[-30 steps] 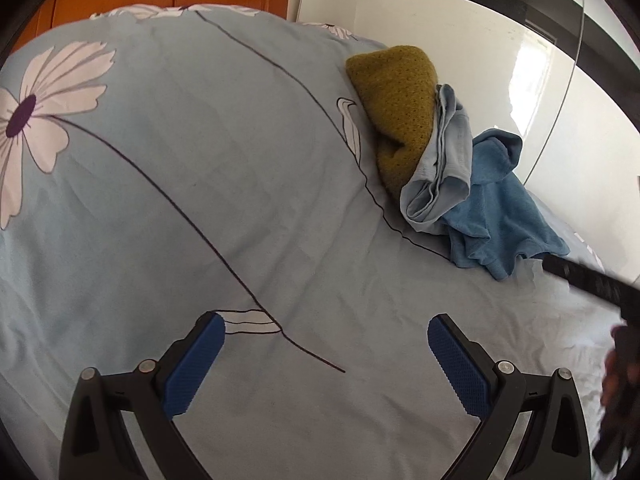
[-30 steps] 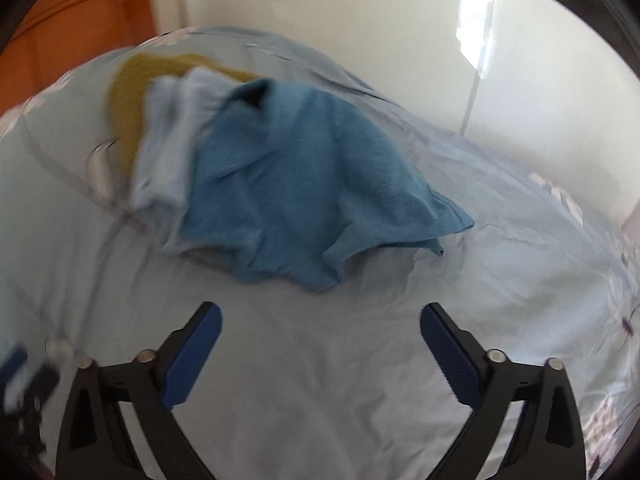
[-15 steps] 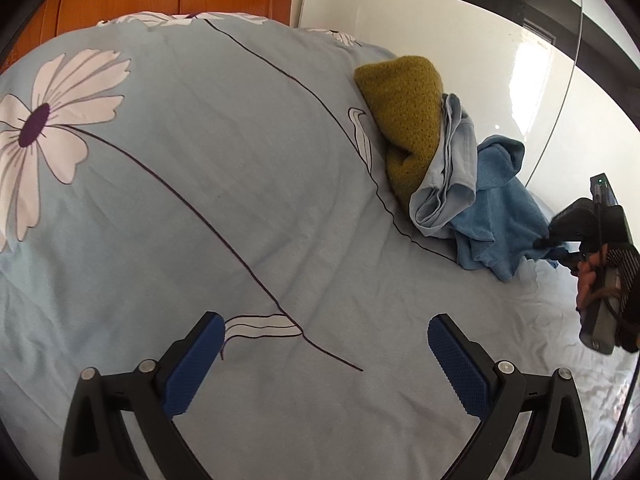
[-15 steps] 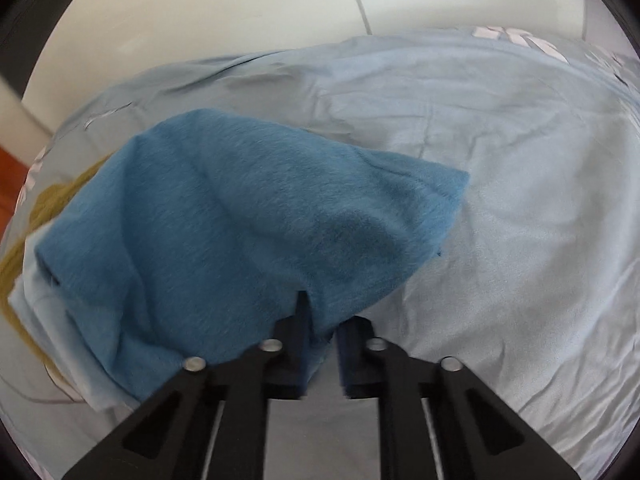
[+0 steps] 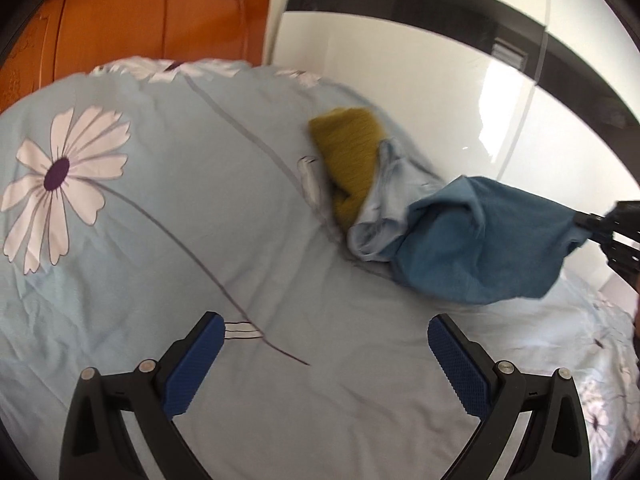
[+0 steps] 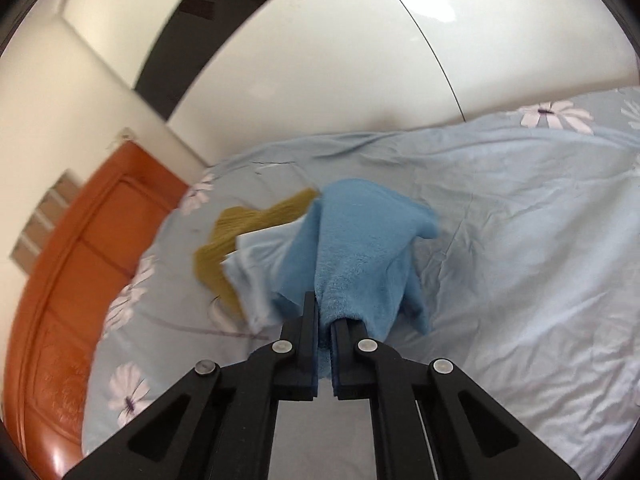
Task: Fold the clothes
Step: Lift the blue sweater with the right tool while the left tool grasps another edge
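Observation:
A blue fleece cloth (image 5: pixel 484 240) hangs lifted off the bed, pulled to the right. My right gripper (image 6: pixel 326 320) is shut on one edge of the blue cloth (image 6: pixel 360 248); it also shows at the right edge of the left wrist view (image 5: pixel 580 222). A pale blue garment (image 5: pixel 384 208) and a mustard knitted piece (image 5: pixel 352 160) lie bunched beside it on the bed. They also show in the right wrist view, pale blue garment (image 6: pixel 256 268) and mustard piece (image 6: pixel 240 228). My left gripper (image 5: pixel 320 364) is open and empty, low over the bedsheet.
The bed carries a light blue sheet with white flowers (image 5: pixel 160 240). An orange wooden headboard (image 5: pixel 140 24) stands behind it, also in the right wrist view (image 6: pixel 60 300). A white glossy wall panel (image 5: pixel 420 92) runs along the far side.
My right gripper has lifted the blue cloth off the bed and drawn it right, away from the pile. My left gripper stays open over the sheet, its view now tilted up a little.

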Tool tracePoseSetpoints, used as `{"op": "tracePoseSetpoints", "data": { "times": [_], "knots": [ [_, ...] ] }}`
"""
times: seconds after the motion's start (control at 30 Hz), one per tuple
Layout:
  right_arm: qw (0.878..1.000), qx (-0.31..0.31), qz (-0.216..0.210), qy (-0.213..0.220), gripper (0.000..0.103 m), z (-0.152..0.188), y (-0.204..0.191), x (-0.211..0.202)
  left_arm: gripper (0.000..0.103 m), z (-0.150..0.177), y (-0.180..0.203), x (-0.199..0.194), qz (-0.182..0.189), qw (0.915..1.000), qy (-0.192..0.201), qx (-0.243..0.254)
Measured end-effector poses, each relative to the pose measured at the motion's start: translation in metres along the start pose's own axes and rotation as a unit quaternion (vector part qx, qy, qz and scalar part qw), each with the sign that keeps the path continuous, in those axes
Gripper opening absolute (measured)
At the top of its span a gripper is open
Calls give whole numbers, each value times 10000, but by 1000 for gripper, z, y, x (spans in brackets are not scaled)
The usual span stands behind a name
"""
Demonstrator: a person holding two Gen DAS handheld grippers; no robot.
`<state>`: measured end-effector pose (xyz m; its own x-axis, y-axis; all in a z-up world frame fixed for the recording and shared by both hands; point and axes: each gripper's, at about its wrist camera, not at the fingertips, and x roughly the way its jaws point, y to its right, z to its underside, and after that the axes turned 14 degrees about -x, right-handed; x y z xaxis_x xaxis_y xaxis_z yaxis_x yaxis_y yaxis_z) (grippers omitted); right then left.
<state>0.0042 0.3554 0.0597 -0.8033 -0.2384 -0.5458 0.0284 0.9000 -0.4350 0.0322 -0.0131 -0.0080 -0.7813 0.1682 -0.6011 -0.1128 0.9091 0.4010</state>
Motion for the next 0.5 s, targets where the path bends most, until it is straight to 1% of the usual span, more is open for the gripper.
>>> {"op": "tracePoseSetpoints", "data": {
  "times": [0.1, 0.37, 0.43, 0.5],
  "knots": [
    [9991, -300, -290, 105, 4, 16, -16, -56, 103, 7, 18, -24, 220, 9996, 78, 164],
    [9943, -812, -681, 56, 4, 79, -47, -192, 103, 22, 50, -80, 761, 9963, 46, 397],
    [9930, -979, -661, 68, 4, 92, -50, -210, 103, 27, 54, -90, 874, 9950, -18, 486],
    [9938, -971, -538, 4, 4, 99, -42, -207, 103, 33, 58, -97, 929, 9939, -134, 586]
  ]
}}
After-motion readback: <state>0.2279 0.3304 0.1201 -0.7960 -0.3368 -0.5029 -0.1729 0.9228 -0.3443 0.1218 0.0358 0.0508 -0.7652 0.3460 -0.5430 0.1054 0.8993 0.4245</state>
